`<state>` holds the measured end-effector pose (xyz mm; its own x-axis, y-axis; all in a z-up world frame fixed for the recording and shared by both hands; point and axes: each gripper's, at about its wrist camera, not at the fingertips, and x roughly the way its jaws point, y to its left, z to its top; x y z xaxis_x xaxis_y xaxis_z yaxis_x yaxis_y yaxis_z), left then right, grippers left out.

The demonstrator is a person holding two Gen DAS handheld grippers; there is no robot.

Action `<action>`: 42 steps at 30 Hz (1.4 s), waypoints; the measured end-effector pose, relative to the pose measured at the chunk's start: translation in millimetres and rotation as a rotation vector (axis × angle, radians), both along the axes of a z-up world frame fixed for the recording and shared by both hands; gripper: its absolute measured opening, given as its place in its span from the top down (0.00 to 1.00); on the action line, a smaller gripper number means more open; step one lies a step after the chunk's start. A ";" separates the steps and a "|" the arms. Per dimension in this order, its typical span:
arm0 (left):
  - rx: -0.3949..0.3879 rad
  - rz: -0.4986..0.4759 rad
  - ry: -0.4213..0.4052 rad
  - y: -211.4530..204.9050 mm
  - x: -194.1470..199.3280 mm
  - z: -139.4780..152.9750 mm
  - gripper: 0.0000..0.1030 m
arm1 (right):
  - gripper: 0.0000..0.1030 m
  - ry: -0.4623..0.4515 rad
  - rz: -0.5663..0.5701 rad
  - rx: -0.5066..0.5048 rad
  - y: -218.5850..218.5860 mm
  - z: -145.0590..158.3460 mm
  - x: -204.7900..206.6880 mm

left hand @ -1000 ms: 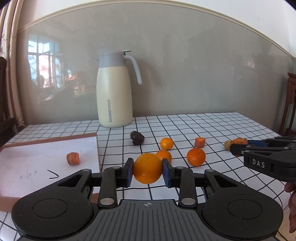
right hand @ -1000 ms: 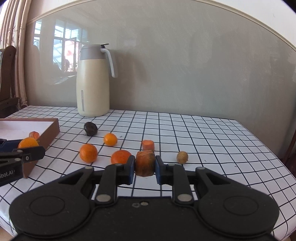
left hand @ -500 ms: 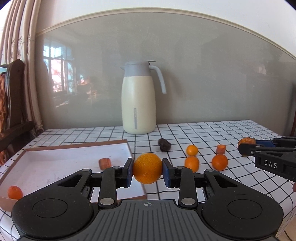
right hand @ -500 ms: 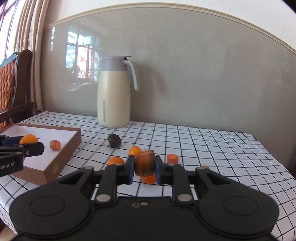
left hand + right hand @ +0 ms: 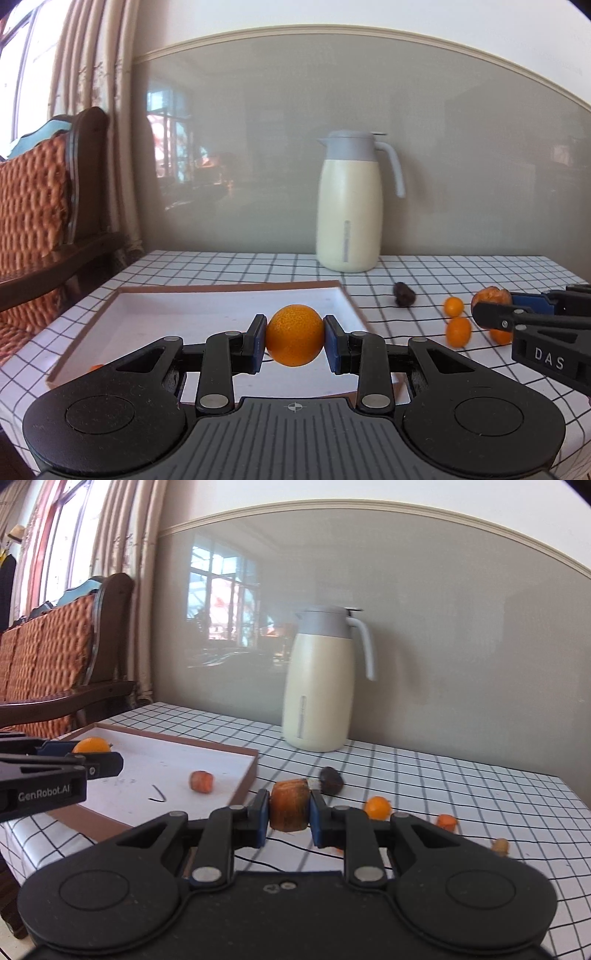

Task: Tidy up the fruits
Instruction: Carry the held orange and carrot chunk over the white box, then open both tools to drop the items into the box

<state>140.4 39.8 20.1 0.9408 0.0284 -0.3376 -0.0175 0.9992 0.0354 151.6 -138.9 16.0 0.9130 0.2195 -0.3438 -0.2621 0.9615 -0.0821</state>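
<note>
My left gripper (image 5: 294,338) is shut on an orange (image 5: 294,335) and holds it above the near part of the brown-rimmed white tray (image 5: 192,290). My right gripper (image 5: 289,812) is shut on a brown chunk of fruit (image 5: 290,805), just right of the tray (image 5: 243,775). In the right wrist view the left gripper (image 5: 94,757) with its orange (image 5: 91,745) hangs over the tray's left side. An orange-red fruit piece (image 5: 201,781) lies in the tray. Small oranges (image 5: 453,306) (image 5: 458,331), a dark fruit (image 5: 403,293) and an orange-red piece (image 5: 447,821) lie on the checked tablecloth.
A cream thermos jug (image 5: 350,206) stands at the back of the table by the grey wall. A wooden chair with an orange cushion (image 5: 33,206) stands at the left. A small tan fruit (image 5: 499,846) lies near the right table edge.
Both grippers have moved left with their fruit. The left one now holds the orange over the tray; the right one has come close to the tray's right edge.
</note>
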 end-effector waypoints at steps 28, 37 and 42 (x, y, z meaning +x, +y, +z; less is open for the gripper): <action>-0.034 0.237 0.027 121.1 44.0 -15.6 0.68 | 0.87 0.045 0.149 0.010 97.2 -12.1 70.2; -0.043 0.257 0.052 139.1 65.7 -21.6 0.68 | 0.87 0.081 0.141 0.028 102.5 -14.5 92.0; -0.038 0.265 0.069 143.3 75.8 -25.7 0.68 | 0.87 0.114 0.130 0.038 100.1 -17.3 104.5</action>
